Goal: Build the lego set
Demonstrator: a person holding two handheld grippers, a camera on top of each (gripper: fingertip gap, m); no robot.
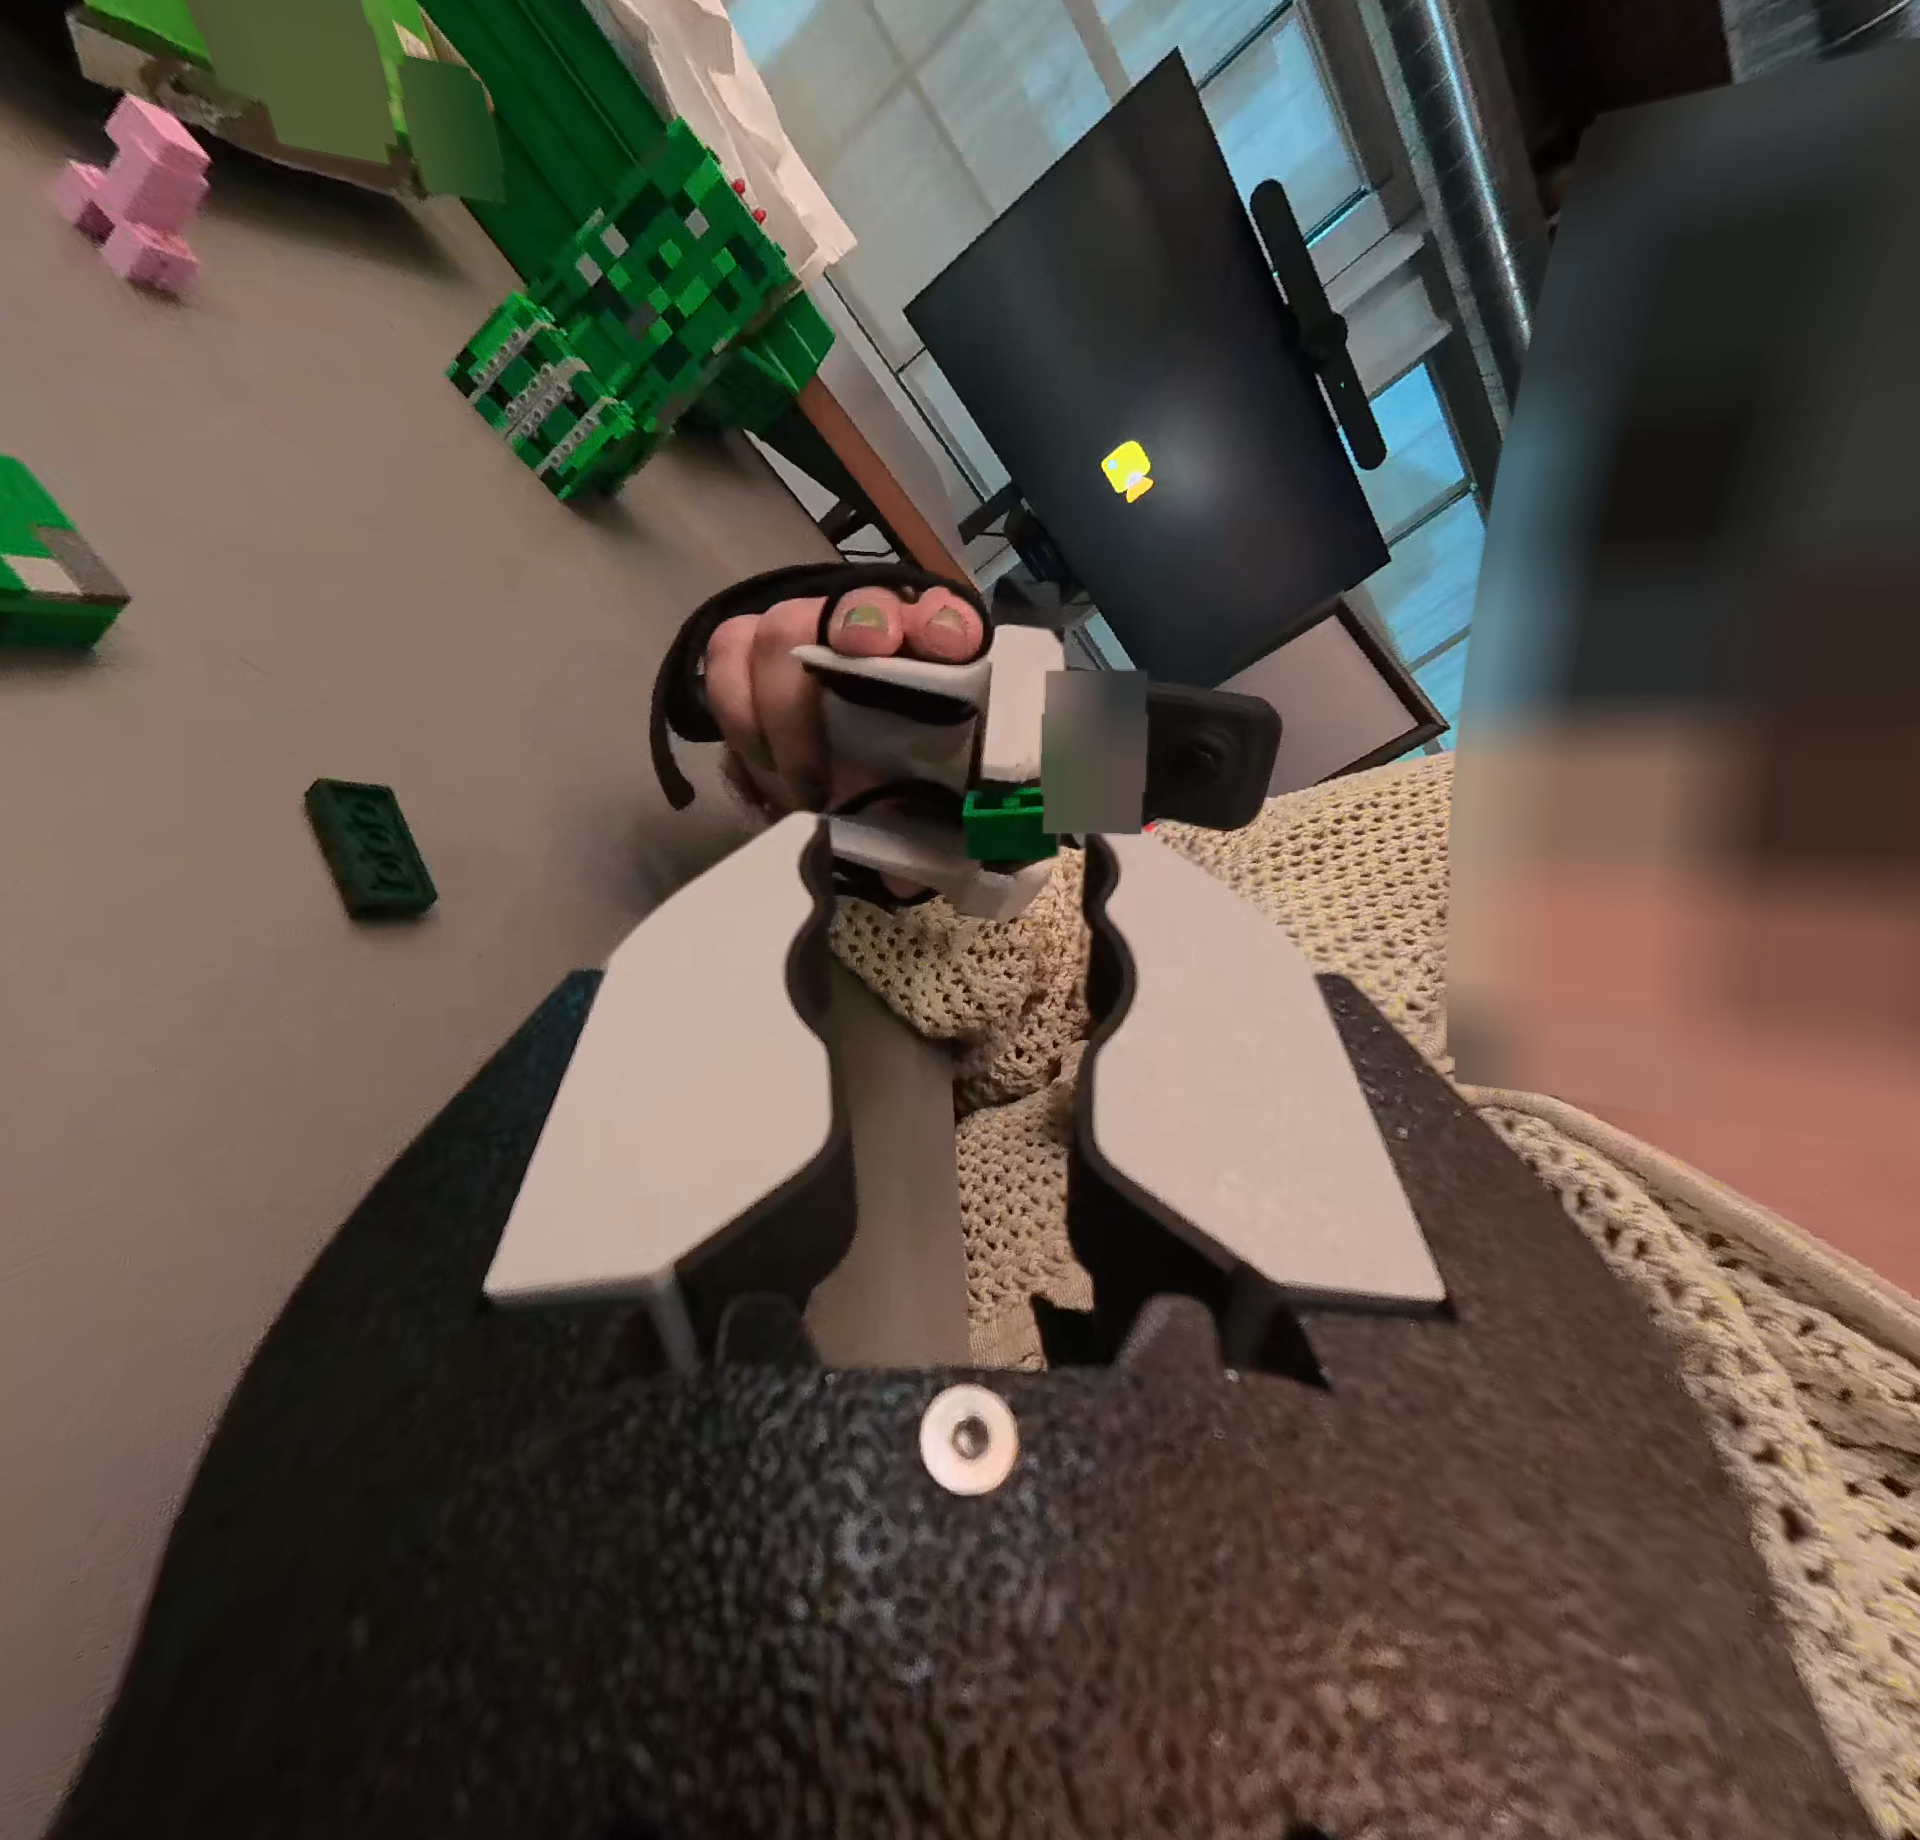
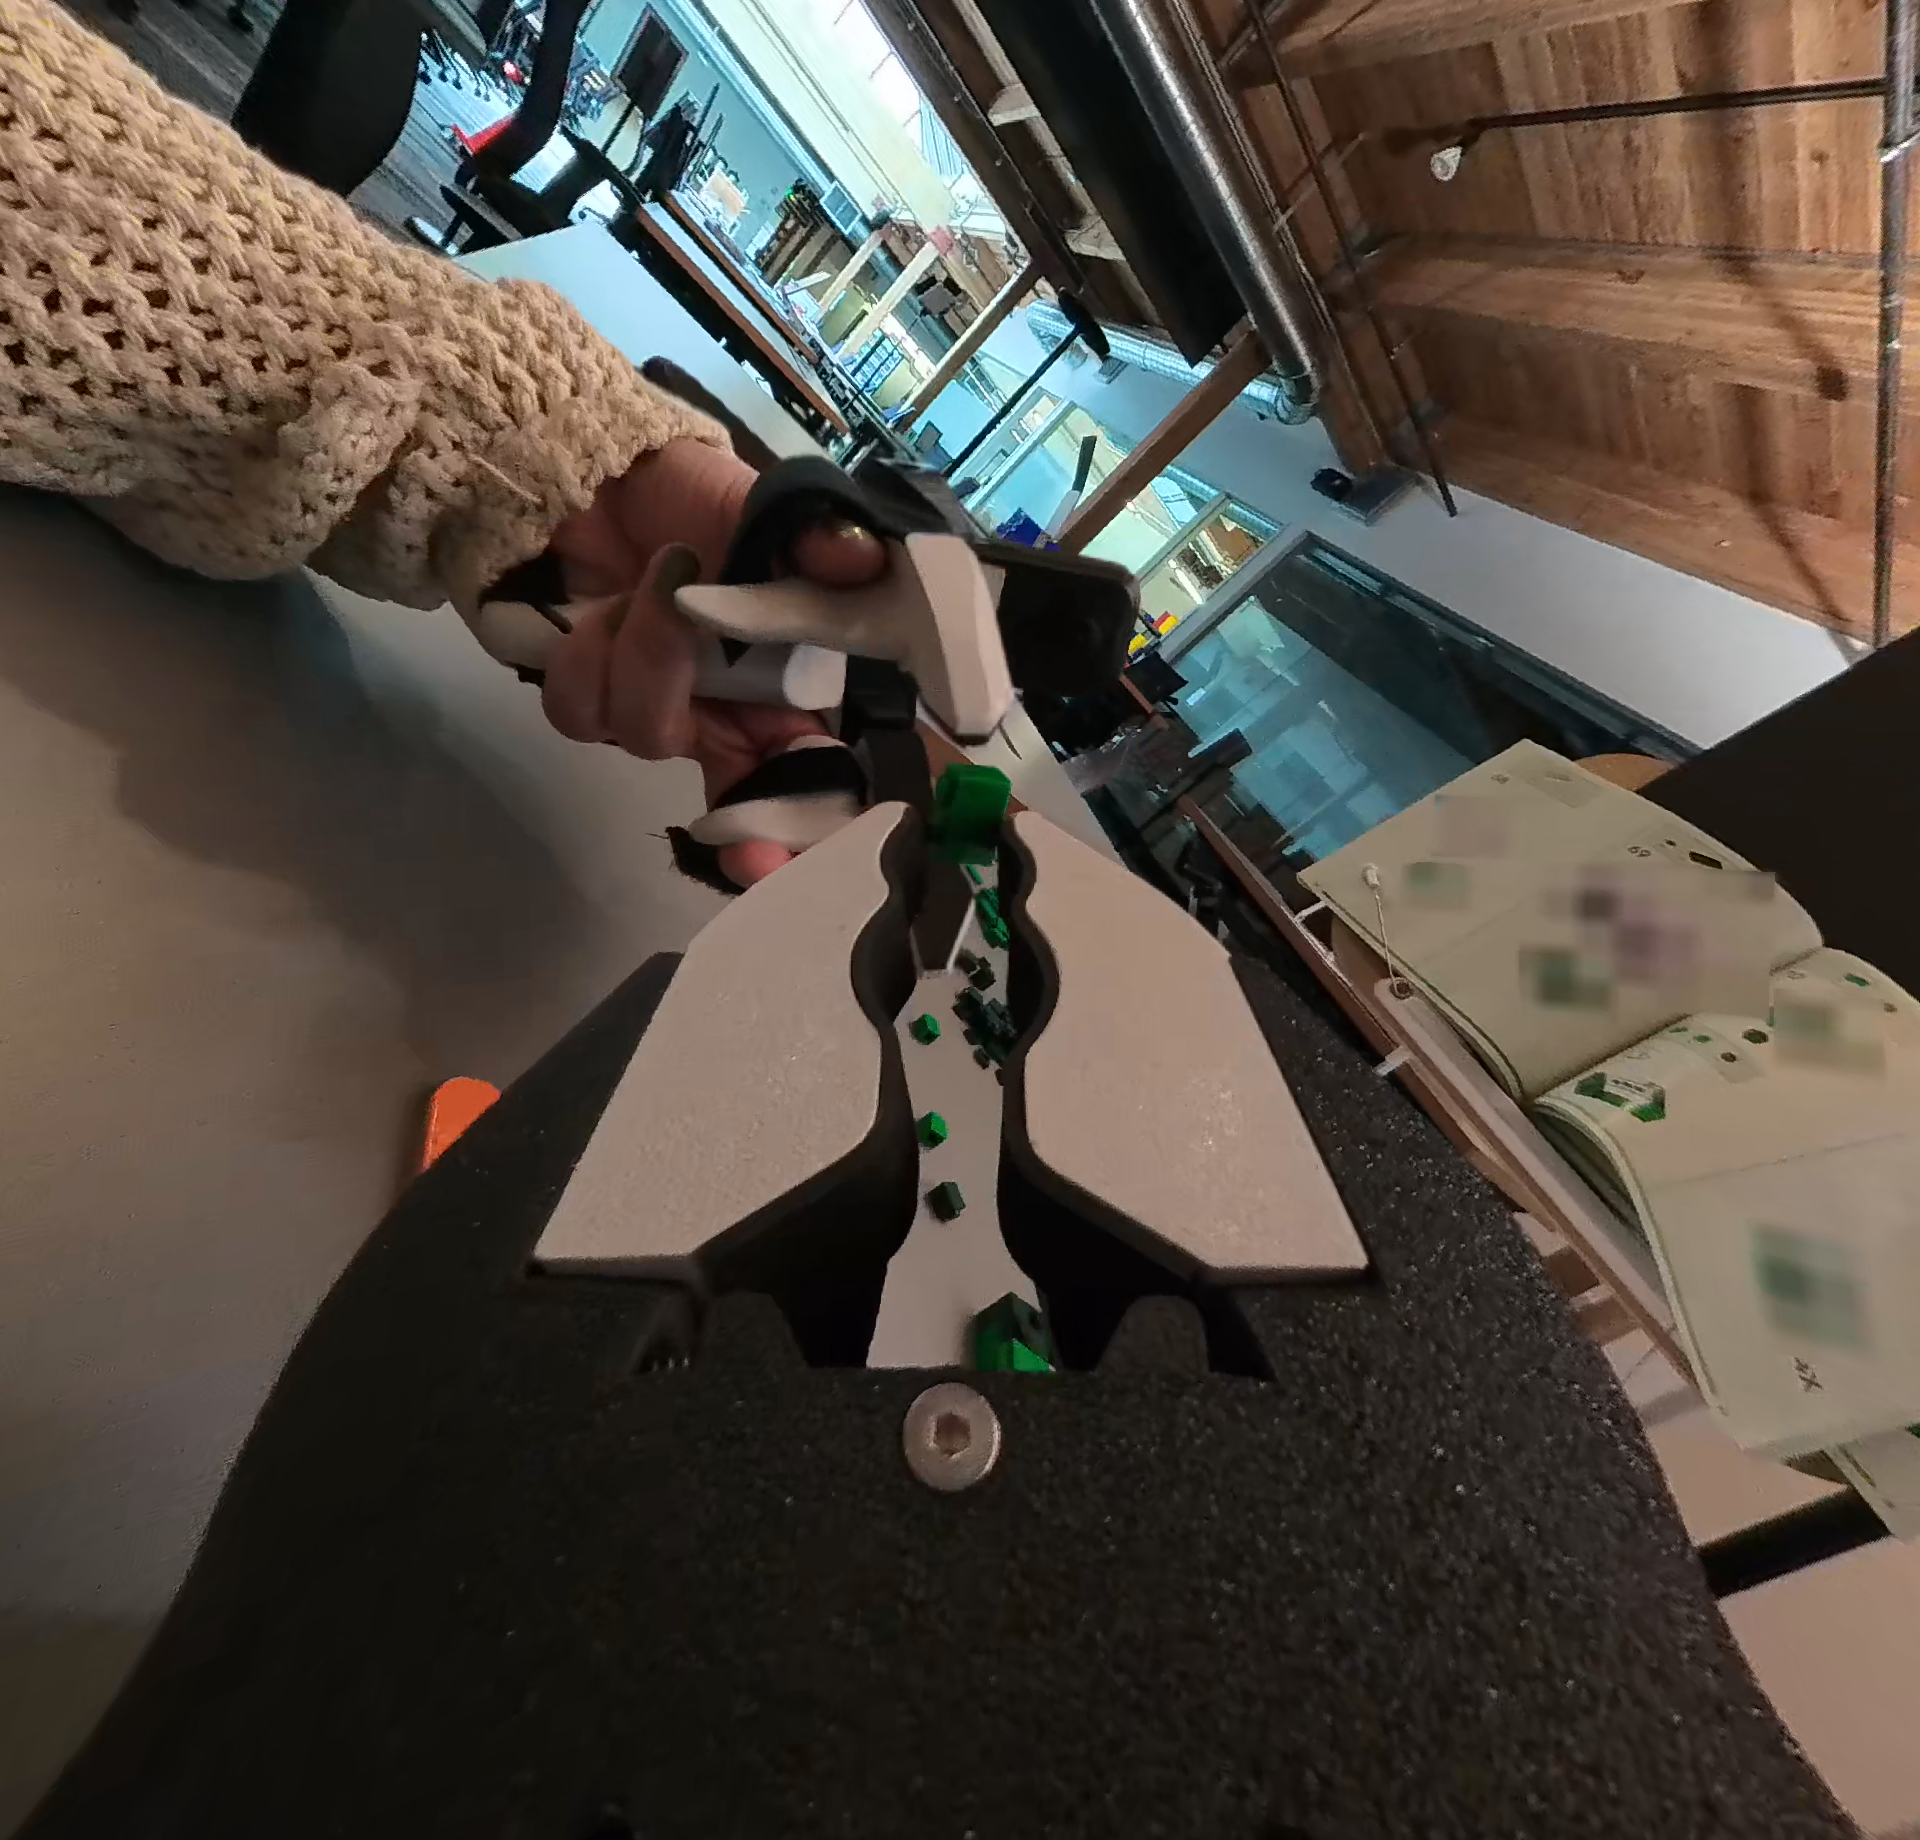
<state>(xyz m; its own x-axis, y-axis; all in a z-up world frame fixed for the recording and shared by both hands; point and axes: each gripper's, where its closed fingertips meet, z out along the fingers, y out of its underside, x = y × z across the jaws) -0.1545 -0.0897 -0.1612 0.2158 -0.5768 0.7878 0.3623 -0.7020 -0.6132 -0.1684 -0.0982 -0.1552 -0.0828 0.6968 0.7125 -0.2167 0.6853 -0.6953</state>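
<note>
My right gripper [image 2: 964,822] is shut on a small bright green brick [image 2: 966,808] and holds it in the air above the grey table [image 2: 208,959]. In the left wrist view the right gripper [image 1: 935,772] is held by a hand, with the green brick [image 1: 1003,822] at its tips. My left gripper [image 1: 956,845] is open, its tips just short of that brick, one on each side. In the right wrist view a hand in a knit sleeve holds the left gripper, whose white finger [image 2: 961,647] reaches down beside the brick.
On the table lie a dark green plate [image 1: 371,848], a green built block [image 1: 634,336], a pink figure [image 1: 135,195] and a green piece [image 1: 42,564]. Several loose green bricks [image 2: 935,1125] and an open instruction booklet [image 2: 1662,1063] lie on the right. A monitor [image 1: 1143,367] stands behind. The grippers are tip to tip, or close to it. Between my left fingertips and the dark green plate [image 1: 371,848] there is roughly 11 centimetres.
</note>
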